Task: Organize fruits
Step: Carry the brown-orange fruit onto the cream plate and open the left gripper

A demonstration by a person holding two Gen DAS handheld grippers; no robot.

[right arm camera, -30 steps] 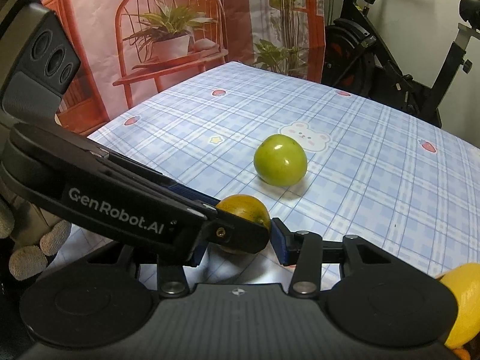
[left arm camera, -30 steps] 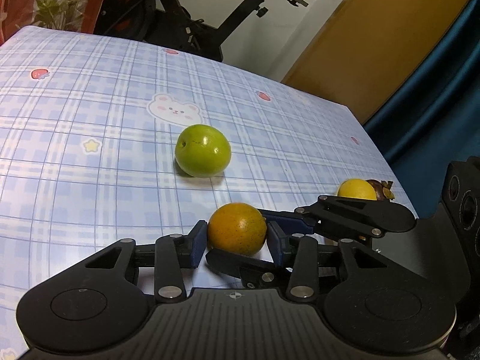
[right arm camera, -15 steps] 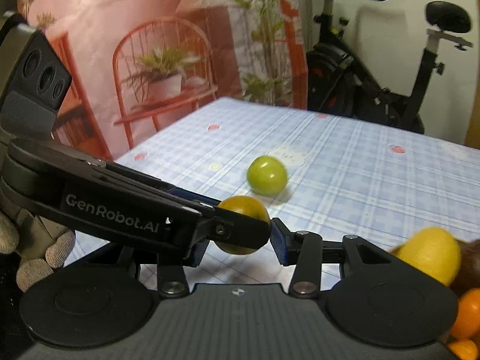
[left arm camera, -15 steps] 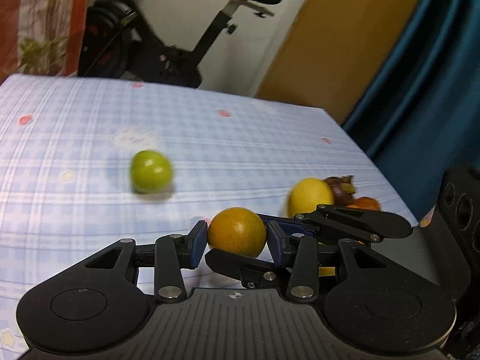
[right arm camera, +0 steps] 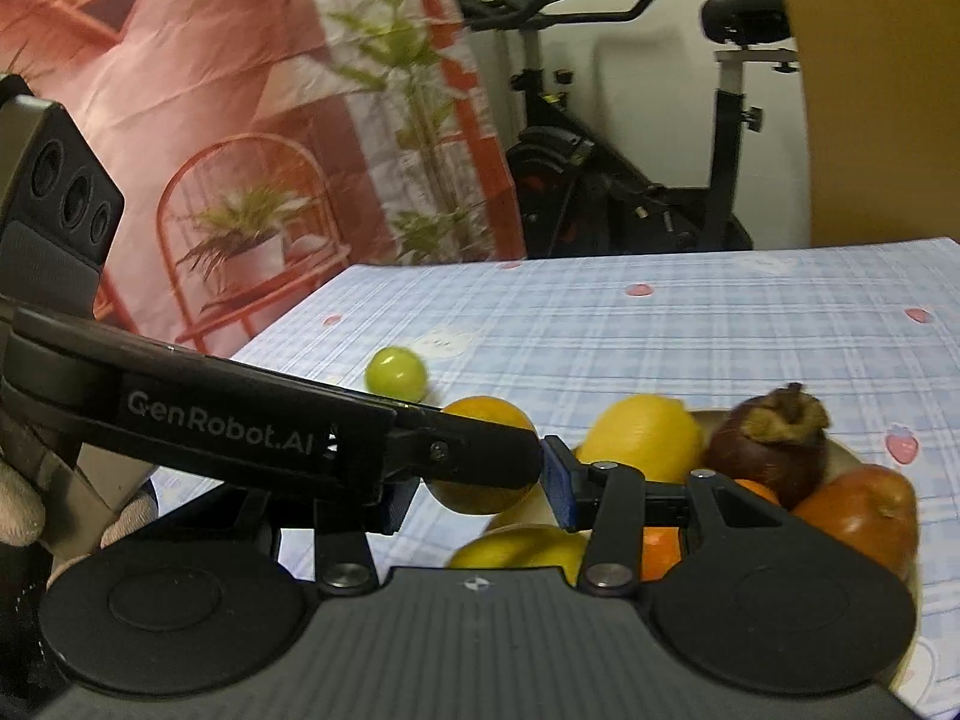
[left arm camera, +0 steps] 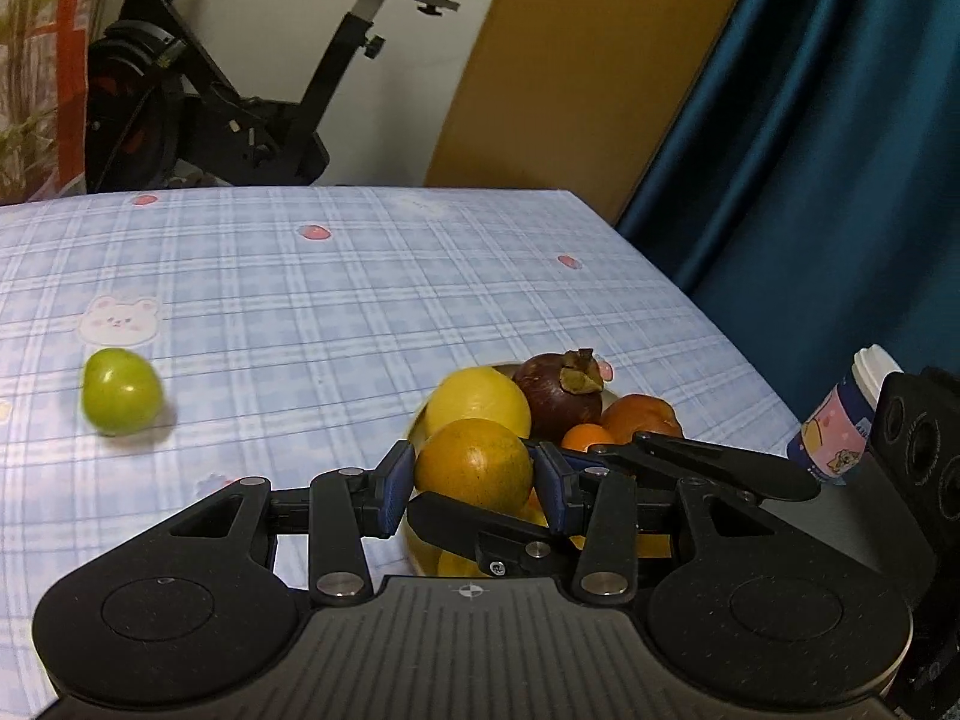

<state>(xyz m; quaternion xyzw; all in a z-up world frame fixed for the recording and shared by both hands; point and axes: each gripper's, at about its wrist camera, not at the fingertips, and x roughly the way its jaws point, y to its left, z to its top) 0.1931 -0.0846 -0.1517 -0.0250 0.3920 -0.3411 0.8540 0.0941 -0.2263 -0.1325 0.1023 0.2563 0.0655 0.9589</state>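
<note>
Left wrist only: pink-labelled bottle (left arm camera: 840,426)

orange (left arm camera: 474,463): round, dull orange skin, raised off the cloth, pinched between blue pads, centre of the left wrist frame
green fruit (left arm camera: 122,391): round, glossy, alone on the checked cloth, left edge
bowl fruits: yellow lemon (left arm camera: 478,402), dark mangosteen (left arm camera: 560,391) stem up, reddish fruit (left arm camera: 641,415), small orange one (left arm camera: 587,435), heaped right of centre
</note>
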